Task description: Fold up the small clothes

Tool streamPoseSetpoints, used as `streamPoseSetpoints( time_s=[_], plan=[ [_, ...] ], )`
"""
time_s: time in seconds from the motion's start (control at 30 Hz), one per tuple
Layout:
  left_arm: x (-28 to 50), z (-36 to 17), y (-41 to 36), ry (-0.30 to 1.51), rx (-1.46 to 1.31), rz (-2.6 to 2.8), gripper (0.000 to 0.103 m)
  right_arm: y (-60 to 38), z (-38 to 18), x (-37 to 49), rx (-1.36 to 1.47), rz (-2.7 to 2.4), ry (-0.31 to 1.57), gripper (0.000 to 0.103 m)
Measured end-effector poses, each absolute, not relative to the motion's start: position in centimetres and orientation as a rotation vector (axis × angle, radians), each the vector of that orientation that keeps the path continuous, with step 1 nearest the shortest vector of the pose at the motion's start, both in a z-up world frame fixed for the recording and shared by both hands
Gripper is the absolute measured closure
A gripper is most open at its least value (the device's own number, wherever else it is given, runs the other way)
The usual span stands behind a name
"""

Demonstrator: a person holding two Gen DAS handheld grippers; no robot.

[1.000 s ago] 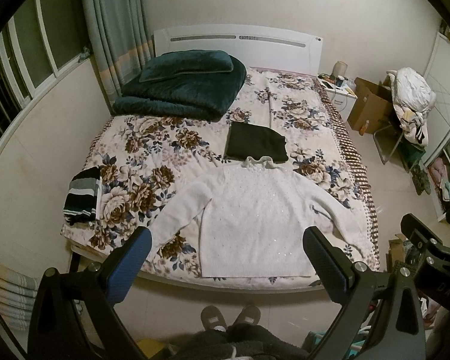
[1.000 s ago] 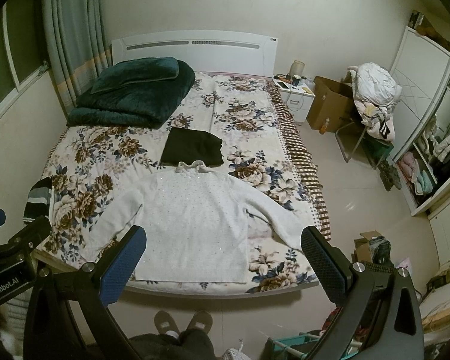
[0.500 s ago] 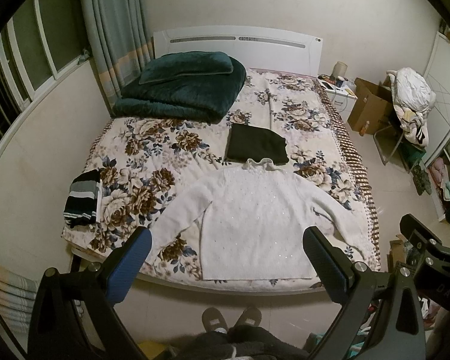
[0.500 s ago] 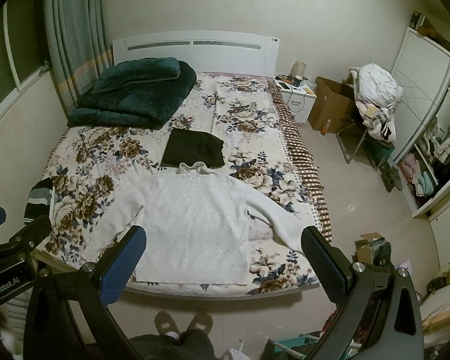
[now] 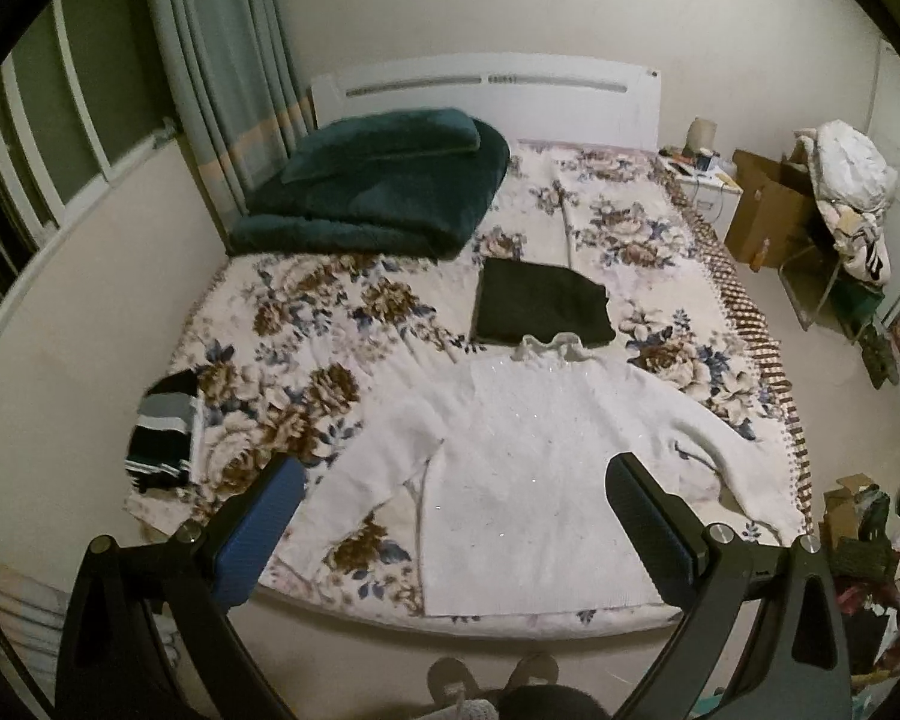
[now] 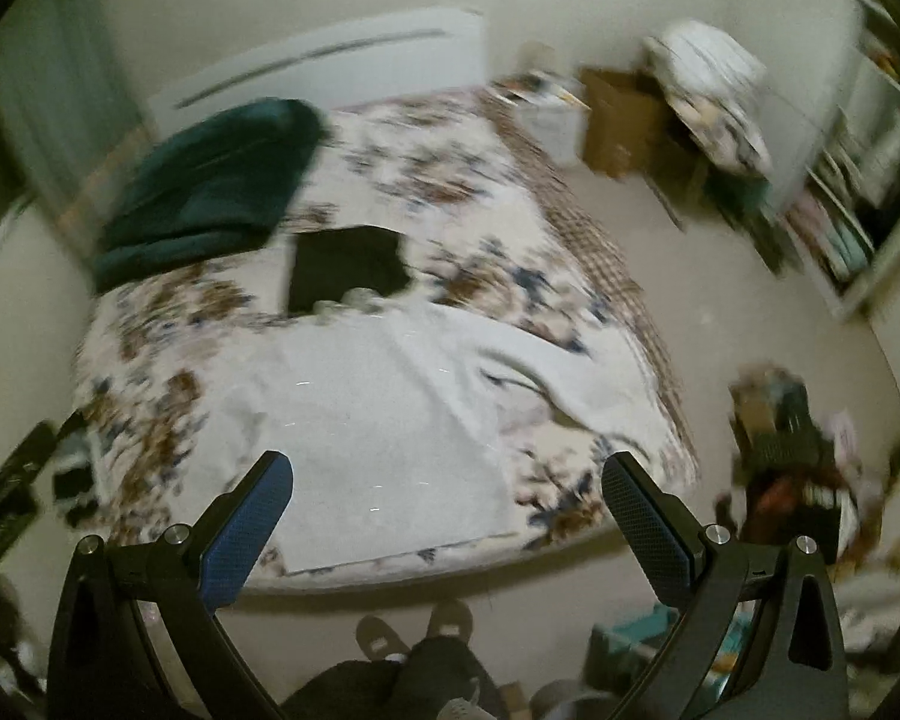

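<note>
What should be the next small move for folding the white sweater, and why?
Probably lower the left gripper toward the sweater's nearer sleeve, to fold it inward. The white sweater lies flat on the bed with both sleeves spread, and both grippers are open, empty and above it. The right gripper view is blurred.

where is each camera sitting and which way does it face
Left wrist: on the left hand-held gripper, at the bed's foot, facing the headboard; open fingers and the person's shoes show.
Right wrist: on the right hand-held gripper, same spot, tilted and blurred; open fingers, shoes and the left gripper's edge show.
Shared: white sweater, black folded garment, teal blanket.
</note>
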State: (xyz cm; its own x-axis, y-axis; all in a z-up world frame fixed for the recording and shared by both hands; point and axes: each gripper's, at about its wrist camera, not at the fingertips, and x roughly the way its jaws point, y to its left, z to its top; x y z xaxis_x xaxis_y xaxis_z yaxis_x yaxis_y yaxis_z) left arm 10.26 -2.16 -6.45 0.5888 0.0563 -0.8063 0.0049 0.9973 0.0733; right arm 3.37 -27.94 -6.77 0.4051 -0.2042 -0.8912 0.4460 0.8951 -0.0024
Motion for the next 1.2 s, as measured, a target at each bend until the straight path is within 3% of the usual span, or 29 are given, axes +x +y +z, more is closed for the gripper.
streamPoseSetpoints(
  time_s=[0.3, 0.4, 0.53, 0.8, 0.87, 0.93, 0.97, 1.03, 1.2],
  plan=[
    [19.0, -20.3, -8.8, 1.083, 0.184, 0.191, 0.0, -50.1, -25.2, 1.7, 0.604, -0.727, 1.186, 0.0],
    [21.9, -25.4, -11.5, 1.136, 0.213, 0.251, 0.0, -58.8, -34.2, 1.6, 0.748, -0.798, 1.239, 0.007],
    [24.8, -32.6, -14.7, 1.19, 0.25, 0.28, 0.0, -68.3, -45.7, 0.7, 0.944, -0.88, 1.264, 0.009],
    [28.2, -45.7, -19.5, 1.26, 0.294, 0.293, 0.0, -78.0, -62.5, 0.9, 1.053, -1.003, 1.296, 0.014],
    [29.0, -48.3, -20.6, 1.282, 0.292, 0.28, 0.0, -79.2, -65.1, 1.6, 1.032, -0.983, 1.289, 0.02],
    [29.4, -49.9, -21.6, 1.294, 0.29, 0.266, 0.0, -79.8, -66.8, 2.5, 0.987, -0.94, 1.298, 0.05],
    [29.6, -50.6, -22.2, 1.294, 0.288, 0.251, 0.0, -79.8, -67.3, 3.0, 0.952, -0.931, 1.311, 0.059],
    [29.8, -51.6, -23.3, 1.292, 0.302, 0.231, 0.0, -79.6, -67.1, 3.8, 0.874, -0.917, 1.288, 0.094],
    [29.9, -52.5, -24.7, 1.282, 0.303, 0.195, 0.0, -81.8, -64.0, 3.4, 0.746, -1.044, 1.145, 0.096]
  ],
)
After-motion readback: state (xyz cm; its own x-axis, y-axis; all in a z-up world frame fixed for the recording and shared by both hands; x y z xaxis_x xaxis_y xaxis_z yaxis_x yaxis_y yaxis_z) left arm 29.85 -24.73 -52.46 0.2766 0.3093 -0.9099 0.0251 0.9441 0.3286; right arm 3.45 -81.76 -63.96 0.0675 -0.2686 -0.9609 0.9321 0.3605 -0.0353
